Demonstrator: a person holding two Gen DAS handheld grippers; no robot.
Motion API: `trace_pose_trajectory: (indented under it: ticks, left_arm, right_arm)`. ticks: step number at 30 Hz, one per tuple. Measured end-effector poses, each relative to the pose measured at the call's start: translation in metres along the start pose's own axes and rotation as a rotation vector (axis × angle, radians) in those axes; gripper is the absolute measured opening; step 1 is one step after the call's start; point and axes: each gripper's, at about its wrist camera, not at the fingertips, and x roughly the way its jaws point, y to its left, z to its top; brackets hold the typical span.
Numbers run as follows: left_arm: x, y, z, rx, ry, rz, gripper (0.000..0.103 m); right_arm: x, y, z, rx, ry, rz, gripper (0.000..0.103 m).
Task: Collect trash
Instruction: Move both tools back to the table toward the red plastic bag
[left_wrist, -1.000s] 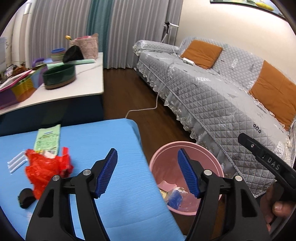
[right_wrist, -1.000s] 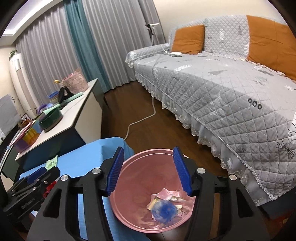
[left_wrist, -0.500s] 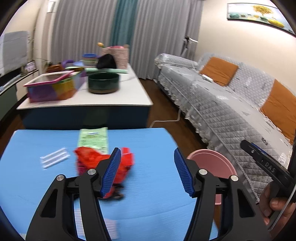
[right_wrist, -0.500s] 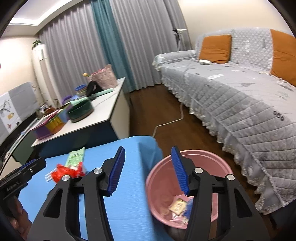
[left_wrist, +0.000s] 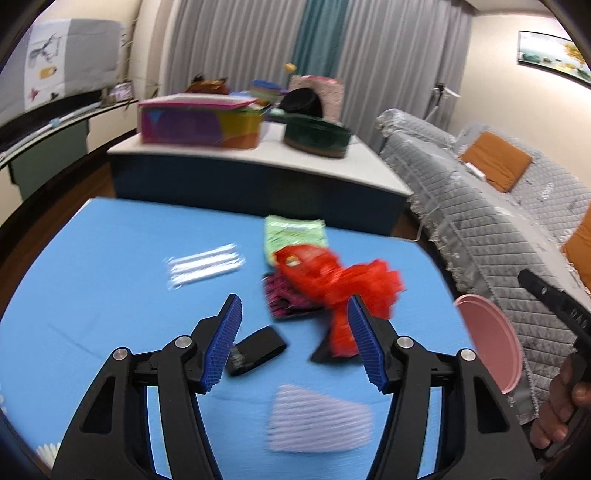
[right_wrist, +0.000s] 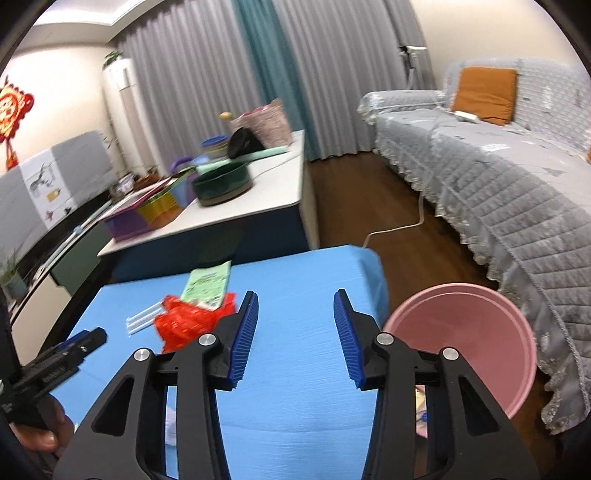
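Note:
Trash lies on the blue table (left_wrist: 110, 280): a crumpled red bag (left_wrist: 332, 280), a green packet (left_wrist: 293, 234), a dark pink wrapper (left_wrist: 288, 301), a black wrapper (left_wrist: 256, 349), clear straws (left_wrist: 205, 264) and a white ribbed wrapper (left_wrist: 317, 419). My left gripper (left_wrist: 293, 347) is open and empty, just above the table, in front of the red bag. My right gripper (right_wrist: 295, 338) is open and empty above the table's right part (right_wrist: 295, 295), with the red bag (right_wrist: 188, 321) to its left and the pink bin (right_wrist: 465, 343) to its right.
The pink bin (left_wrist: 491, 347) stands on the floor at the table's right edge, with some trash inside. A grey quilted sofa (right_wrist: 498, 177) is beyond it. A white-topped table (left_wrist: 258, 158) behind holds a colourful box, a dark green bowl and bags. A white cable lies on the floor.
Both grippers have swung left, away from the pink bin and over the blue table. The left gripper now faces the red bag. Both stayed open and empty.

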Motion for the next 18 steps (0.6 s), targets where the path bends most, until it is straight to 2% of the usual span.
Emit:
trace_pose_trajectory:
  ticks: [9, 13, 18]
  left_arm:
    - [0.020, 0.029, -0.018, -0.028, 0.068, 0.030, 0.059]
    - [0.033, 0.033, -0.025, -0.021, 0.108, 0.041, 0.059]
    - [0.052, 0.039, -0.029, -0.037, 0.165, 0.046, 0.059]
  right_arm:
    - [0.034, 0.055, -0.008, -0.109, 0.039, 0.108, 0.044]
    - [0.049, 0.076, -0.014, -0.162, 0.064, 0.153, 0.056]
    - [0.067, 0.090, -0.022, -0.199, 0.104, 0.183, 0.062]
